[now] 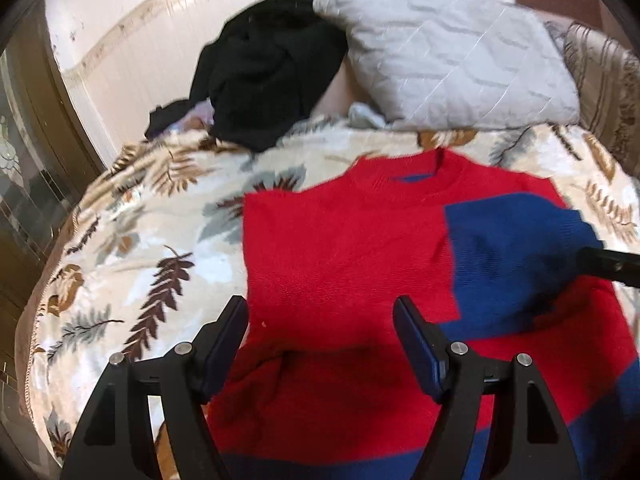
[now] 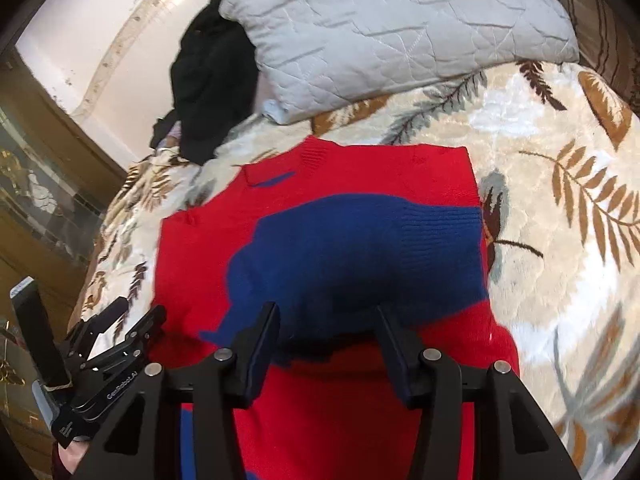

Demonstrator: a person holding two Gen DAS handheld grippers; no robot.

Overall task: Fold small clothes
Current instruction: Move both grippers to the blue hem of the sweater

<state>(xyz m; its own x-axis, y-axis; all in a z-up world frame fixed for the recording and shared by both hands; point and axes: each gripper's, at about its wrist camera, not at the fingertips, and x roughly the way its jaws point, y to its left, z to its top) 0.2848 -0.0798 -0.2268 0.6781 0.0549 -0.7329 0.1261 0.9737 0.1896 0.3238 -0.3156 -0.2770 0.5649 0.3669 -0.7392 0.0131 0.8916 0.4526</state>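
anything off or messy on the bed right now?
Mostly tidy. The red sweater lies flat on the leaf-print blanket, its blue sleeve folded across the chest. The one untidy spot: a black garment heaped unfolded against the grey pillow at the far edge.

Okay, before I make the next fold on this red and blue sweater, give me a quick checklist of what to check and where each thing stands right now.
1. Left gripper empty, jaws apart: ok.
2. Right gripper free of the knit: ok, jaws apart with nothing between them.
3. Blue sleeve folded across the red sweater: ok.
4. Other sleeve tucked in: cannot tell.
5. Sweater flat on the leaf-print blanket: not ok, fabric bunches near the left gripper.
6. Black clothes and grey pillow away from the sweater: ok.
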